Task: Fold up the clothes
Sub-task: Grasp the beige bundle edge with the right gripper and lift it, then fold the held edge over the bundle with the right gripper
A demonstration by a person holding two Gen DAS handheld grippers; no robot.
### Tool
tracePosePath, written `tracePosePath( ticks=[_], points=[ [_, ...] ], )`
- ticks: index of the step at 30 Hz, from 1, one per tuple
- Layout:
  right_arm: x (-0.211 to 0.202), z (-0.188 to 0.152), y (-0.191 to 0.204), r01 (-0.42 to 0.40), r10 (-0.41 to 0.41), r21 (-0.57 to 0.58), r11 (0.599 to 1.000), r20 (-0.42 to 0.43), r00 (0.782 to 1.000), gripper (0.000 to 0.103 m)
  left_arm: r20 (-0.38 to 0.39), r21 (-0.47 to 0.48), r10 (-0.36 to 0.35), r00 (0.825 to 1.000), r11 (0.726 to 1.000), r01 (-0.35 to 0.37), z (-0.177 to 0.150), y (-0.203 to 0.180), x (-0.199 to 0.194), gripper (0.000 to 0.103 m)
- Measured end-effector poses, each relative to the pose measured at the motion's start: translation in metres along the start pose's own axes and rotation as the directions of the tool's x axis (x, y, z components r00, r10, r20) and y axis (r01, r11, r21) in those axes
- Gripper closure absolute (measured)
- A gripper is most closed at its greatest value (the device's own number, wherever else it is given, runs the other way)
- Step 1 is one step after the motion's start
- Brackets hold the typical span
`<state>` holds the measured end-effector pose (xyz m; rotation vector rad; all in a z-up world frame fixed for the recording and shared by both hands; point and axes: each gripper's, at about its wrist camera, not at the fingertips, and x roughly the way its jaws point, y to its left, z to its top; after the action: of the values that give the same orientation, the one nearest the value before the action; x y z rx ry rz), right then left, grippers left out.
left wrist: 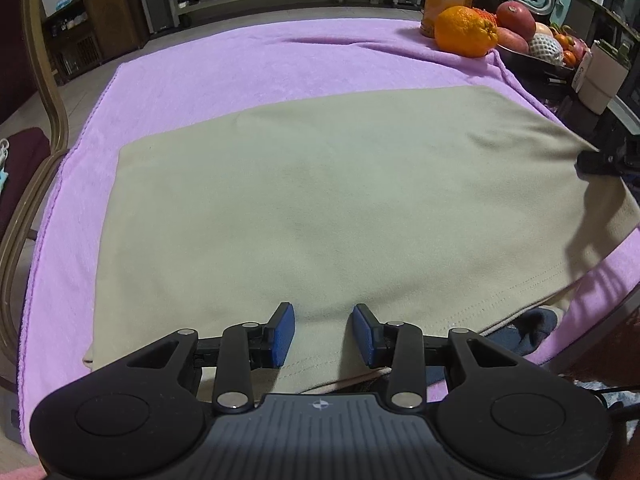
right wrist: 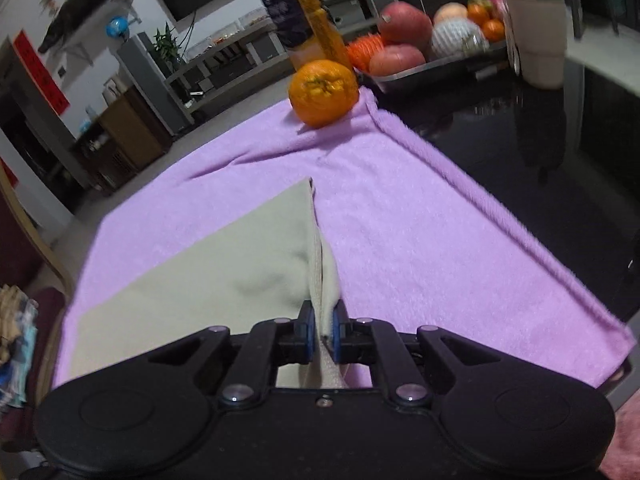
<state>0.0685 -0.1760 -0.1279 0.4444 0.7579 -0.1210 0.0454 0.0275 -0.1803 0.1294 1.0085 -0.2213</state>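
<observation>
Shirt [left wrist: 304, 200] is lying flat as a beige rectangle on the purple towel [left wrist: 208, 80] covering the worktop, with its right edge being lifted clear. Right tongs [right wrist: 323, 334] are clamping that doubled edge between blue pads, while left tongs [left wrist: 323, 334] are hovering apart over the near hem, gripping nothing. Judging progress: the long straight edges are suggesting at least one fold already in the cloth, and the pinched edge is looking ready to be carried across, though whether this is an early or a closing fold the views are not settling; an orange [right wrist: 323, 94] is sitting on the towel's far corner, well apart.
</observation>
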Motion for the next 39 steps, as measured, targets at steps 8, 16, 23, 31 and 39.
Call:
tracePosePath(
  ticks=[8,16,23,31,39],
  points=[
    [-0.038,-0.001,0.108,0.024,0.019,-0.299,0.954,0.139,0.99,0.095,-0.015,-0.289,0.02,1.0,0.957,-0.023,-0.006,0.095,-0.027,0.079],
    [-0.006,-0.05,0.242,-0.117,0.16,-0.535,0.837,0.035,0.986,0.095,-0.09,-0.35,0.071,0.993,0.932,-0.098,-0.012,0.121,-0.036,0.078],
    [0.066,-0.118,0.292,-0.183,0.085,-0.618,0.764,-0.186,0.979,0.095,0.047,-0.434,0.194,0.98,0.887,-0.155,-0.023,0.158,-0.104,0.073],
    [0.035,-0.109,0.305,-0.193,0.159,-0.618,0.762,-0.11,0.981,0.095,0.09,-0.53,0.147,0.985,0.845,-0.078,-0.029,0.173,-0.106,0.073],
    [0.035,-0.111,0.336,-0.323,0.246,-0.63,0.706,-0.21,0.946,0.095,0.113,-0.593,0.156,0.981,0.803,-0.06,-0.032,0.189,-0.109,0.074]
  ],
)
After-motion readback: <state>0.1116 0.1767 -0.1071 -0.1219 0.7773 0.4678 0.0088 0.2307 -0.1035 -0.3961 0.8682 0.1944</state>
